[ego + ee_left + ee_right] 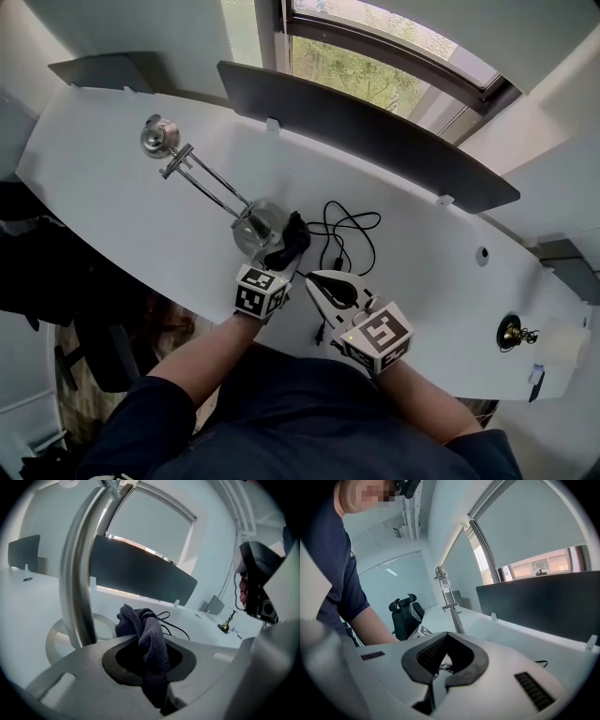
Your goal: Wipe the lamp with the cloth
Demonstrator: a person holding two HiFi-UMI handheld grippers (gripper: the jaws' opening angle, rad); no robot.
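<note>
Left tongs (278,261) clenched on the cloth (151,637), with a bunch sticking out past the tips. Lamp (77,578) is just ahead-left of them. The cloth looks to be touching its base (259,225), but I can't confirm that from overhead. Right tongs (445,654) are closed on nothing, beside the left pair, with the cable (349,232) just beyond them on the worktop (112,197).

Risks:
- Nothing steadies the lamp, and it's tall, so a sideways wipe could slide or tip it.
- Grip on the cloth is thin, so drag may pull it out.
- Cable could snag.
</note>
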